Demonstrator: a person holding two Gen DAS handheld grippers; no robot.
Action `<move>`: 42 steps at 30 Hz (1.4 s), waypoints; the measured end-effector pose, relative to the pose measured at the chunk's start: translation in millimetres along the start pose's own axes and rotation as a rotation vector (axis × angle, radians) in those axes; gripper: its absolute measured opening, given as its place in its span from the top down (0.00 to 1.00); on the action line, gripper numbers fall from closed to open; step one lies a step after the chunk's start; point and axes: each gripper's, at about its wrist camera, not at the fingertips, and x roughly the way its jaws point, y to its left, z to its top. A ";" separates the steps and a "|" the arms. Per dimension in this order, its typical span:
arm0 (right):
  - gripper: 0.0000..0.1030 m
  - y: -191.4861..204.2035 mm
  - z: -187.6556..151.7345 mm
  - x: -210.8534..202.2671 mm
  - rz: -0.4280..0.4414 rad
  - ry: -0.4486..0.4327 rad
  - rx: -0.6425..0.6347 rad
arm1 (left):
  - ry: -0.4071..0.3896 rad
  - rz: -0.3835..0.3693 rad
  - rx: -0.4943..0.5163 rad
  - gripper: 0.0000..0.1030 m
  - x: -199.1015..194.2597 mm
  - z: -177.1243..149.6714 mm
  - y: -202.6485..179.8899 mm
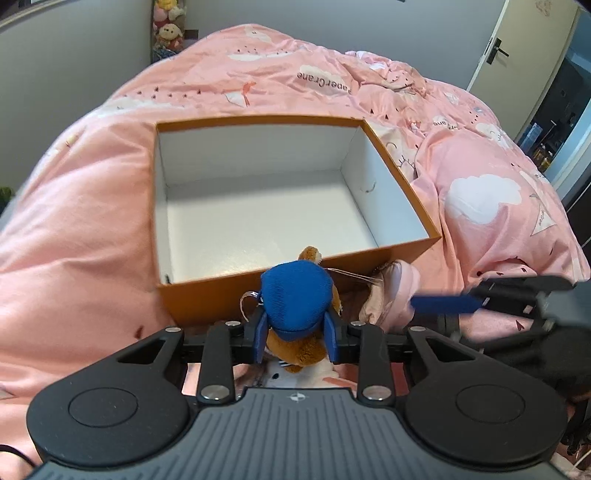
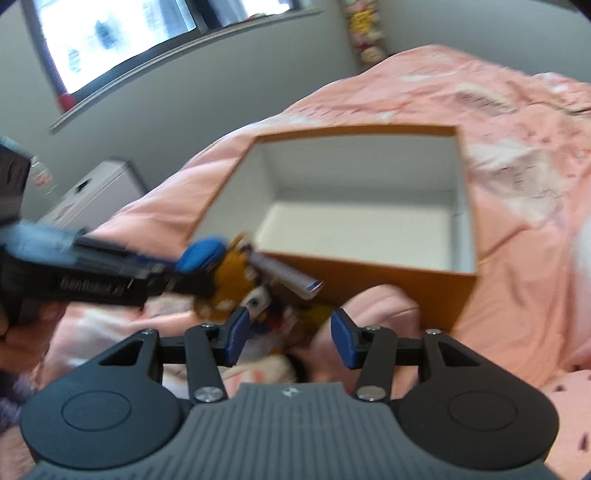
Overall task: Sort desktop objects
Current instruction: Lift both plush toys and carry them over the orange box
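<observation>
My left gripper (image 1: 295, 332) is shut on a brown plush toy in a blue cap (image 1: 295, 299), held just in front of the near wall of an open orange box (image 1: 280, 295) with a white inside. The box holds nothing I can see. In the right wrist view the left gripper (image 2: 192, 273) comes in from the left with the plush toy (image 2: 225, 280), and the box (image 2: 388, 277) lies ahead. My right gripper (image 2: 288, 332) is open and empty, low over the pink bedding by small objects (image 2: 273, 314) near the box's near wall. It shows at the right in the left wrist view (image 1: 443, 304).
The box sits on a rumpled pink quilt (image 1: 92, 206) on a bed. A pale pink soft item (image 1: 395, 291) lies by the box's near right corner. A door (image 1: 517, 55) is at far right, stuffed toys (image 1: 168, 29) stand in the far corner, and a white cabinet (image 2: 96, 188) is left.
</observation>
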 end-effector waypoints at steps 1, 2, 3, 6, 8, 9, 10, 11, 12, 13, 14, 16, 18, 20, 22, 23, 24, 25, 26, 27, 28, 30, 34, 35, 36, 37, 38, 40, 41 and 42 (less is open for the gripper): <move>0.50 4.2 -0.1 4.0 0.029 0.028 -0.012 | 0.004 -0.003 0.001 0.66 -3.5 2.0 0.6; 0.50 8.4 -0.2 9.8 0.052 0.064 -0.023 | 0.011 -0.011 0.007 0.66 -6.5 3.2 0.9; 0.50 12.0 -0.8 16.8 0.064 0.100 -0.037 | 0.021 -0.024 0.010 0.66 -9.1 5.1 2.1; 0.50 17.7 -2.2 39.6 0.052 0.191 -0.082 | 0.069 -0.059 0.028 0.67 -15.1 10.4 6.0; 0.50 16.6 -1.7 56.0 0.060 0.254 -0.080 | 0.092 -0.075 0.037 0.67 -18.1 12.7 9.2; 0.50 15.9 -1.4 62.3 0.062 0.281 -0.075 | 0.103 -0.083 0.037 0.67 -18.9 13.6 10.9; 0.49 14.4 -0.8 67.4 0.066 0.303 -0.075 | 0.113 -0.088 0.037 0.67 -19.6 14.6 12.5; 0.49 14.9 -0.9 72.7 0.070 0.324 -0.079 | 0.121 -0.089 0.038 0.67 -20.0 15.0 13.0; 0.49 15.9 -1.1 77.8 0.072 0.344 -0.082 | 0.132 -0.092 0.042 0.67 -20.6 16.1 14.0; 0.48 17.1 -1.7 81.3 0.074 0.359 -0.087 | 0.142 -0.094 0.048 0.68 -21.7 16.6 14.6; 0.47 18.3 -2.7 85.0 0.075 0.377 -0.096 | 0.147 -0.095 0.053 0.68 -23.5 17.0 15.2; 0.44 19.8 -4.7 93.6 0.061 0.411 -0.109 | 0.154 -0.098 0.067 0.68 -28.0 18.7 15.6; 0.43 19.8 -6.4 101.0 0.066 0.435 -0.109 | 0.159 -0.100 0.078 0.68 -32.4 20.6 16.5; 0.43 19.0 -7.6 107.4 0.079 0.451 -0.100 | 0.166 -0.100 0.088 0.68 -35.9 22.4 17.6; 0.45 17.3 -7.7 112.2 0.088 0.456 -0.087 | 0.168 -0.097 0.092 0.68 -39.2 24.3 19.0; 0.47 15.8 -7.7 112.4 0.092 0.453 -0.077 | 0.165 -0.092 0.095 0.68 -41.6 25.2 19.5; 0.49 14.6 -7.6 111.2 0.096 0.450 -0.073 | 0.158 -0.084 0.098 0.68 -43.6 26.5 19.9; 0.51 14.2 -7.6 108.8 0.098 0.442 -0.078 | 0.148 -0.076 0.101 0.68 -45.6 28.0 20.3; 0.51 13.6 -7.3 104.9 0.099 0.428 -0.079 | 0.139 -0.071 0.103 0.68 -47.6 29.7 21.1; 0.52 13.3 -6.5 101.3 0.099 0.414 -0.080 | 0.132 -0.067 0.102 0.68 -49.3 31.1 22.1; 0.53 13.2 -5.2 97.3 0.098 0.397 -0.083 | 0.125 -0.062 0.097 0.68 -50.3 32.4 23.5; 0.54 11.5 0.6 89.8 0.095 0.364 -0.078 | 0.117 -0.050 0.082 0.68 -50.6 34.2 27.0; 0.55 10.6 9.3 74.5 0.094 0.306 -0.084 | 0.104 -0.041 0.067 0.68 -54.9 37.1 32.1; 0.55 11.3 10.7 70.5 0.093 0.295 -0.088 | 0.099 -0.042 0.066 0.68 -56.5 38.3 32.4; 0.55 12.1 12.3 66.2 0.096 0.284 -0.092 | 0.093 -0.044 0.067 0.68 -58.4 40.0 32.5; 0.55 11.9 15.0 62.5 0.101 0.273 -0.096 | 0.087 -0.046 0.067 0.68 -60.1 41.7 33.4; 0.55 9.7 18.6 59.5 0.106 0.262 -0.098 | 0.083 -0.047 0.068 0.68 -61.5 43.2 33.8; 0.55 11.7 24.7 49.7 0.122 0.230 -0.106 | 0.072 -0.048 0.067 0.68 -63.8 46.3 34.7; 0.55 17.5 27.2 48.2 0.129 0.212 -0.113 | 0.067 -0.044 0.067 0.68 -64.6 48.1 35.1; 0.55 17.7 31.1 42.9 0.131 0.192 -0.118 | 0.063 -0.037 0.068 0.68 -65.0 49.5 35.4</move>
